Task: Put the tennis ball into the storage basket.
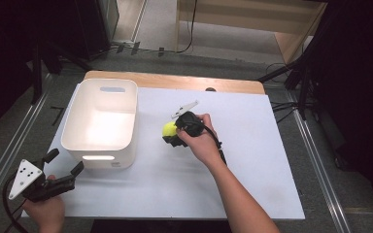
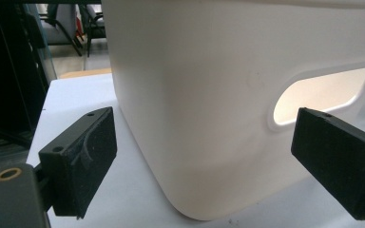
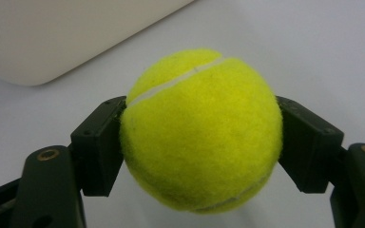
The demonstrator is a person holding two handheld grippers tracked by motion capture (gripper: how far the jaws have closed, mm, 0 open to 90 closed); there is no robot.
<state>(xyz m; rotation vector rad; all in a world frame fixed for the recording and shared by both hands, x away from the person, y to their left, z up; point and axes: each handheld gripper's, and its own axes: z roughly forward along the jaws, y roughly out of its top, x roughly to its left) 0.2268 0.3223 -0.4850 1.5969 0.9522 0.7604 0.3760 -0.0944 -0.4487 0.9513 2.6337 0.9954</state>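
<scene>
A yellow tennis ball point(image 1: 168, 129) sits between the jaws of my right gripper point(image 1: 171, 133), just right of the white bin point(image 1: 74, 126) on the white board. In the right gripper view both black pads press the tennis ball's point(image 3: 202, 130) sides, so my right gripper point(image 3: 202, 142) is shut on it. My left gripper point(image 1: 68, 162) rests at the table's front left corner, open, pointing at the bin's near wall. Seen from the left gripper view, its jaws stand wide apart in front of the white bin point(image 2: 209, 95) and its handle slot point(image 2: 321, 95); my left gripper point(image 2: 218, 164) holds nothing.
The white board point(image 1: 252, 160) lies on a wooden table point(image 1: 175, 80). Metal rails point(image 1: 315, 160) run along both sides, and dark stands and cables crowd the back corners. The bin's inside looks bare.
</scene>
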